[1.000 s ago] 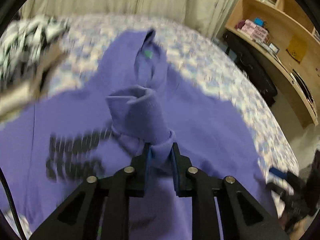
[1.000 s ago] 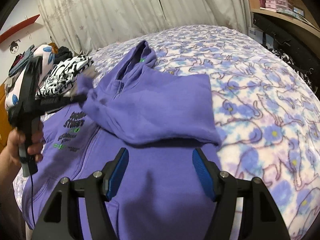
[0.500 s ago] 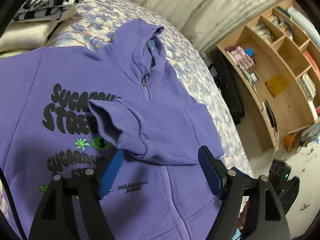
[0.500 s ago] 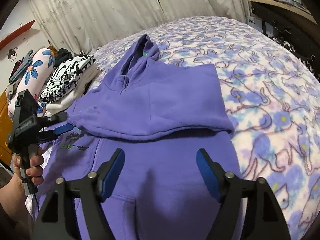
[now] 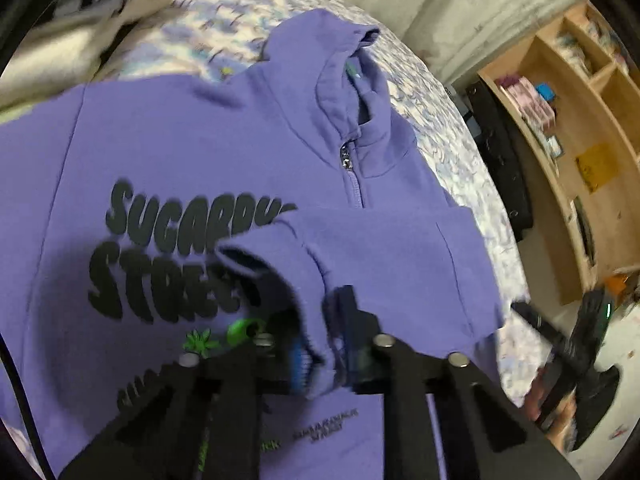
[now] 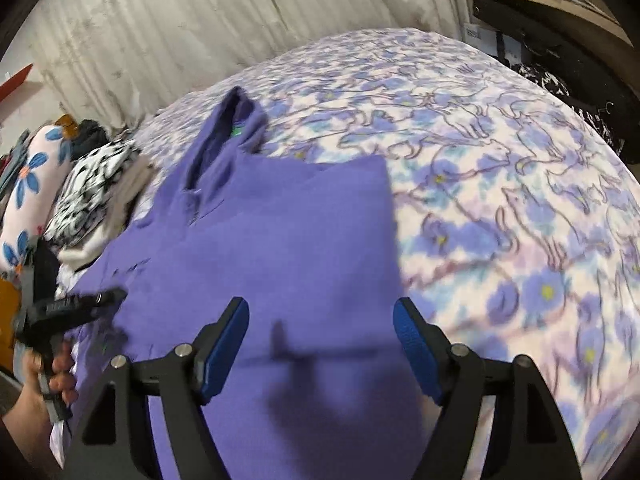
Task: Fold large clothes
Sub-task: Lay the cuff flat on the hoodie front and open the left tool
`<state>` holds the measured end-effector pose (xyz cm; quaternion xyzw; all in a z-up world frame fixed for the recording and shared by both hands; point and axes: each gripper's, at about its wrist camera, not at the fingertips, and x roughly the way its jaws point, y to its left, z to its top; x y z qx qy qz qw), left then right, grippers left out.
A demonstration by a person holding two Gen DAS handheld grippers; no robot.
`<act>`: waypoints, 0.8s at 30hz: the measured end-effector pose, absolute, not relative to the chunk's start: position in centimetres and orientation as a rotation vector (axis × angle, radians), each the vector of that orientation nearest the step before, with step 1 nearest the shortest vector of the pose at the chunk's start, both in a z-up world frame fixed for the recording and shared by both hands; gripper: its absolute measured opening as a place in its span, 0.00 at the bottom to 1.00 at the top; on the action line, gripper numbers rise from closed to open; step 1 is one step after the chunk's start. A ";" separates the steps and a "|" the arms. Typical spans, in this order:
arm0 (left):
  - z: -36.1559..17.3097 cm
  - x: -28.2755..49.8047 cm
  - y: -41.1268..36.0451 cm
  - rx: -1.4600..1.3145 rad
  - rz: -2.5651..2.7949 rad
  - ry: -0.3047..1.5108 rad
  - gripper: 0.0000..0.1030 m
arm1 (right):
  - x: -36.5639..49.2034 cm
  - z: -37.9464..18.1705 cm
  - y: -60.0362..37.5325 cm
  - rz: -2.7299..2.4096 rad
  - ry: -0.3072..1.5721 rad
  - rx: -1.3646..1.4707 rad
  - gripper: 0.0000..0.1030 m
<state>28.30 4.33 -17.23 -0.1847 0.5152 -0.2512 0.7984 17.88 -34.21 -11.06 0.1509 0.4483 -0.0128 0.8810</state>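
A purple zip hoodie [image 5: 200,140] with black lettering lies face up on the bed, hood toward the far side. One sleeve [image 5: 380,248] is folded across its chest. My left gripper [image 5: 324,352] is closing its jaws on that sleeve's ribbed cuff [image 5: 304,280], and the fabric is pinched between the blue pads. In the right wrist view the hoodie [image 6: 280,220] fills the middle. My right gripper [image 6: 320,340] hangs open above the body of the hoodie with nothing between its fingers. The left gripper [image 6: 108,296] shows at the left edge, held by a hand [image 6: 56,368].
A floral bedspread [image 6: 500,160] covers the bed, bare to the right of the hoodie. Folded clothes [image 6: 92,184] are stacked at the far left. Curtains [image 6: 160,20] hang behind. Wooden shelves [image 5: 580,140] and a black bag [image 5: 500,152] stand beside the bed.
My left gripper let go of the raised sleeve, which now lies across the chest, opened wide, then dropped and closed on the cuff. The right gripper stayed open and shifted sideways.
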 end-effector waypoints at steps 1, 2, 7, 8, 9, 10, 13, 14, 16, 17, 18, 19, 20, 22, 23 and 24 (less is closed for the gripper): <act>-16.7 28.3 3.7 -0.344 -0.536 1.087 0.10 | 18.7 -11.5 -34.7 -0.033 0.949 0.320 0.73; -16.2 28.2 3.3 -0.300 -0.535 1.072 0.09 | 19.8 -12.1 -35.2 -0.048 0.973 0.324 0.73; -12.0 28.6 1.1 -0.125 -0.516 0.934 0.08 | 23.4 -14.7 -36.1 -0.045 1.067 0.378 0.65; -11.2 28.7 1.1 -0.110 -0.508 0.909 0.08 | 23.5 -14.6 -35.9 -0.039 1.060 0.373 0.60; -10.5 29.0 1.0 -0.099 -0.495 0.883 0.08 | 23.7 -14.3 -35.4 -0.033 1.043 0.355 0.60; -9.9 29.4 1.2 -0.092 -0.478 0.860 0.08 | 23.7 -14.1 -35.1 -0.029 1.035 0.344 0.60; -10.3 31.0 1.8 -0.079 -0.422 0.857 0.08 | 24.2 -14.4 -34.4 -0.041 1.044 0.323 0.60; -11.4 31.8 1.8 -0.074 -0.408 0.889 0.08 | 24.4 -14.8 -34.4 -0.049 1.055 0.323 0.60; -13.4 32.7 2.1 -0.065 -0.388 0.948 0.08 | 25.0 -15.6 -34.8 -0.049 1.067 0.329 0.60; -14.3 33.0 2.1 -0.061 -0.377 0.971 0.08 | 25.3 -16.1 -35.0 -0.039 1.079 0.336 0.60; -15.0 32.9 2.4 -0.059 -0.372 0.980 0.08 | 25.4 -16.3 -35.1 -0.030 1.078 0.340 0.53; -15.6 32.9 2.5 -0.057 -0.369 0.986 0.08 | 25.3 -16.3 -35.1 -0.025 1.069 0.334 0.43; -15.8 32.9 2.5 -0.056 -0.363 0.978 0.08 | 25.2 -16.1 -35.1 -0.017 1.060 0.333 0.26; -15.7 32.7 2.8 -0.058 -0.355 0.944 0.08 | 24.8 -15.4 -35.4 -0.008 1.014 0.336 0.21; -15.8 32.8 2.9 -0.053 -0.344 0.934 0.08 | 24.8 -15.6 -35.7 -0.013 1.010 0.345 0.21; -16.3 32.9 2.9 -0.040 -0.328 0.936 0.08 | 25.0 -16.1 -35.7 -0.017 1.024 0.353 0.22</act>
